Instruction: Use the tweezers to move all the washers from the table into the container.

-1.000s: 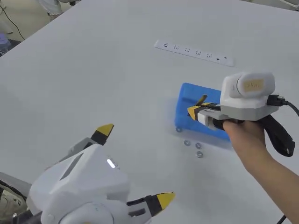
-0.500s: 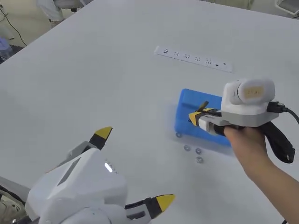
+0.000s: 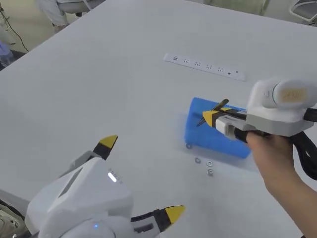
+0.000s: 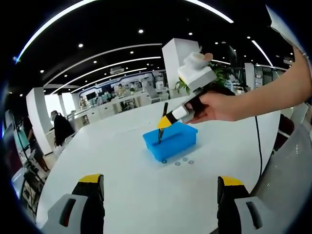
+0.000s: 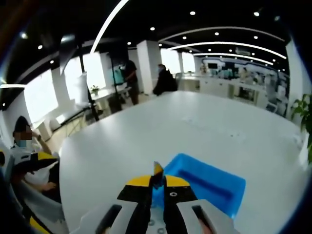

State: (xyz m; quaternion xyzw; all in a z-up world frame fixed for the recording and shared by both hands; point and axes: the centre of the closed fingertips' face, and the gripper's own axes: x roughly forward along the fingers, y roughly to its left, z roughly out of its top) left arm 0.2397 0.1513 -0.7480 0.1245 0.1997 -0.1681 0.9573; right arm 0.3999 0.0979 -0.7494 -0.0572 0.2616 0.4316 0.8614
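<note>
My right gripper (image 3: 210, 118) pinches the tweezers (image 3: 221, 104) over the blue container (image 3: 205, 139); washers (image 3: 209, 163) lie beside it, maybe four; my left gripper (image 3: 141, 177) gapes wide

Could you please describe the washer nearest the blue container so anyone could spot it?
On the white table find the blue container. Four washers lie before it; this washer sits alone by the container's left corner, apart from the clustered three.

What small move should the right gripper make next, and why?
Probably swing the tweezers off the container and down to the closest washer: the right gripper holds them over the container, while washers lie on the table beside it.
</note>
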